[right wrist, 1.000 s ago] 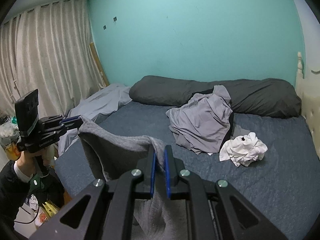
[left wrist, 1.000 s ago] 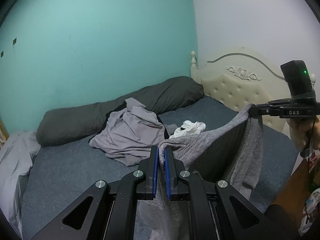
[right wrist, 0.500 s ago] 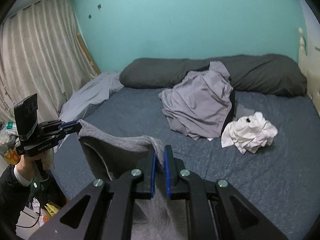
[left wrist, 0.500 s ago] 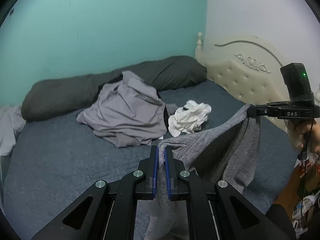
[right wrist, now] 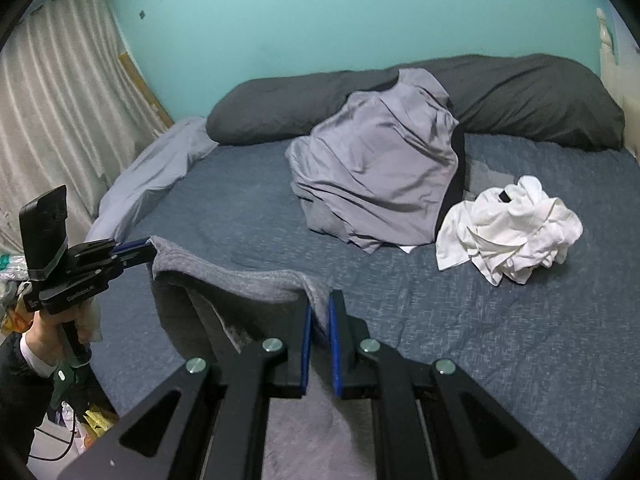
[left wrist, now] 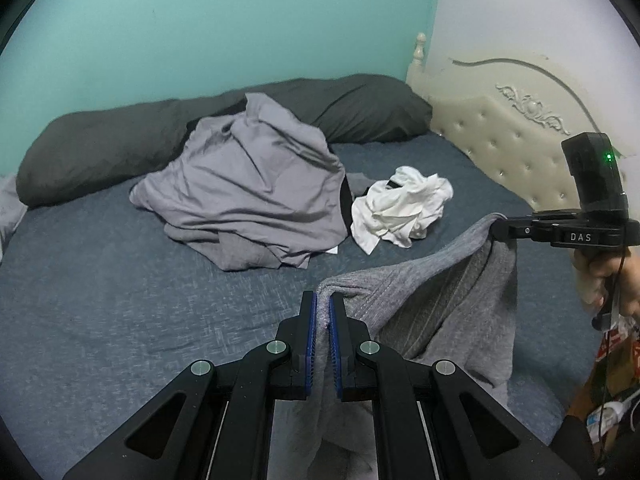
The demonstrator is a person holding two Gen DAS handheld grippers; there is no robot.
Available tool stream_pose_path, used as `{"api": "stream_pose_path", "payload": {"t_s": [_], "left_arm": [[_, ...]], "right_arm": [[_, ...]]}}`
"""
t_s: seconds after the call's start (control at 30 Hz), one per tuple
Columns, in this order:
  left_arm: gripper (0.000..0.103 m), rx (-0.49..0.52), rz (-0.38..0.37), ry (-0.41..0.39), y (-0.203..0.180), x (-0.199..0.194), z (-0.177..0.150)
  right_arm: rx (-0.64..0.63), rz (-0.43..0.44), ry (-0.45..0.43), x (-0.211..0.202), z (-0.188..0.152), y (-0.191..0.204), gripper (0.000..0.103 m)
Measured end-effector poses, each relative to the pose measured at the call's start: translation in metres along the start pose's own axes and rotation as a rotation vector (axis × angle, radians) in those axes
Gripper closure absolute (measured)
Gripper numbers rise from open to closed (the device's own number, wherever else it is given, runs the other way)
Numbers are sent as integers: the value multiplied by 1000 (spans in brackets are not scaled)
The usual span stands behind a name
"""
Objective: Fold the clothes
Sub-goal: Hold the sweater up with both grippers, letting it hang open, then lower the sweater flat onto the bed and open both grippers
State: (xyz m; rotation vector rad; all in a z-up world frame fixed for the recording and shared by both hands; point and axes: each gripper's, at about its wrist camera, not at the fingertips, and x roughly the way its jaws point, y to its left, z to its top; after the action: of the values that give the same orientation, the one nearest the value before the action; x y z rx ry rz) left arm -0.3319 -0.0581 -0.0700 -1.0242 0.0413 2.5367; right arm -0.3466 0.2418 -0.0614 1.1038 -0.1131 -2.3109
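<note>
Brightness: rather dim indoor light, even and soft, with a cool tint.
Source: not visible; seems overhead, since the turquoise wall [left wrist: 224, 20] is brightest high up.
Shadows: soft and weak, darkest under the lilac garment pile [right wrist: 380, 172] and inside the hanging grey cloth [left wrist: 436, 304].
Glare: almost none; only small shine on the gripper bolts and one green LED [left wrist: 609, 156].
Distortion: strong fisheye bending, black corners.
Sharpness: centre fairly sharp; slight blur and grain on the blue bedsheet [right wrist: 500, 320] and towards the edges.
</note>
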Motion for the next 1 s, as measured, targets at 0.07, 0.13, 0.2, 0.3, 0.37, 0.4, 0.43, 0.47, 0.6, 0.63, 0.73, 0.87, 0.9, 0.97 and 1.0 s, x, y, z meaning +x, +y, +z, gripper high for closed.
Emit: {"api": "stream_pose_path", "payload": {"t_s": [0.07, 0.13, 0.2, 0.3, 0.37, 0.4, 0.43, 0.47, 0.6, 0.63, 0.73, 0.87, 0.9, 0.97, 1.0], "left_arm": [[96, -10, -2, 14, 6, 18, 1], [96, -22, -4, 29, 12, 36, 1], [96, -36, -2, 47, 20, 58, 3], [96, -55, 3, 72, 31, 88, 4], [96, -73, 1, 84, 39, 105, 6], [96, -82, -2, 90, 43, 113, 6], [96, -91, -5, 95, 46, 121, 7], [96, -100, -8, 101, 50, 129, 8], [96, -114, -6, 127, 62, 156, 11], [96, -119, -3, 132, 66, 163, 12], [96, -137, -5, 140, 73, 180, 15], [96, -156, -7, 145, 80, 199, 20], [96, -162, -6, 144, 83, 202, 23], [96, -175, -4, 142, 88, 209, 28], [96, -182, -4, 141, 90, 212, 30]], "right_arm": [[1, -9, 12, 16, 2, -8, 95], [10, -15, 26, 32, 5, -18, 95], [20, -20, 41, 48, 7, -29, 95], [33, -29, 61, 74, 11, -44, 95], [46, -30, 69, 90, 13, -55, 95], [58, -27, 68, 98, 14, -61, 95], [69, -25, 67, 104, 16, -66, 95], [78, -24, 67, 110, 17, -71, 95], [106, -27, 79, 137, 23, -90, 95], [111, -29, 83, 142, 24, -94, 95], [121, -37, 89, 157, 29, -106, 95], [124, -49, 90, 171, 38, -116, 95], [124, -53, 90, 175, 40, -118, 95], [119, -60, 89, 181, 45, -121, 95], [116, -64, 87, 184, 48, -123, 95]]}}
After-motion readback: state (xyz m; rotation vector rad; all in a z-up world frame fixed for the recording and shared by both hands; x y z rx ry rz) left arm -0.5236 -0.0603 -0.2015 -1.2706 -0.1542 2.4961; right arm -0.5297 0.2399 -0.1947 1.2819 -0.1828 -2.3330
